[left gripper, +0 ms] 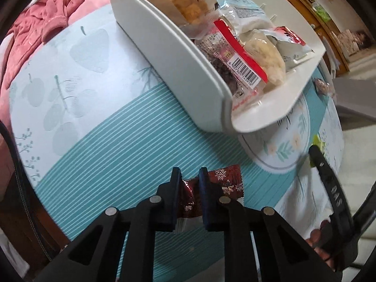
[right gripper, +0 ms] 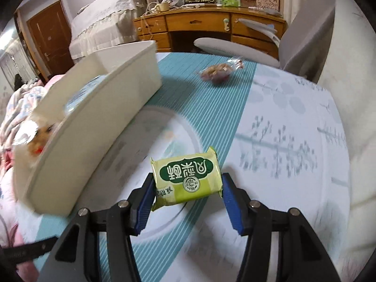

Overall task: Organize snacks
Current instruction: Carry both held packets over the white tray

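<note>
Tablecloth in teal stripes and pale leaf print, spread across the whole surface; white bin resting on it, packed with wrapped snacks, barcoded red-edged packet nearest its front corner; same bin at left in the right wrist view, blurred. Clear-wrapped snack lying alone on the striped band, well apart from both tools. Right gripper clamped on green packet, blue pads pressing its two short ends, packet lifted clear of the cloth and tilted, label upside down to the camera. Left gripper pinched nearly together on dark red snowflake wrapper, foil squeezed between the fingers and sticking out to the right, beyond the right finger.
</note>
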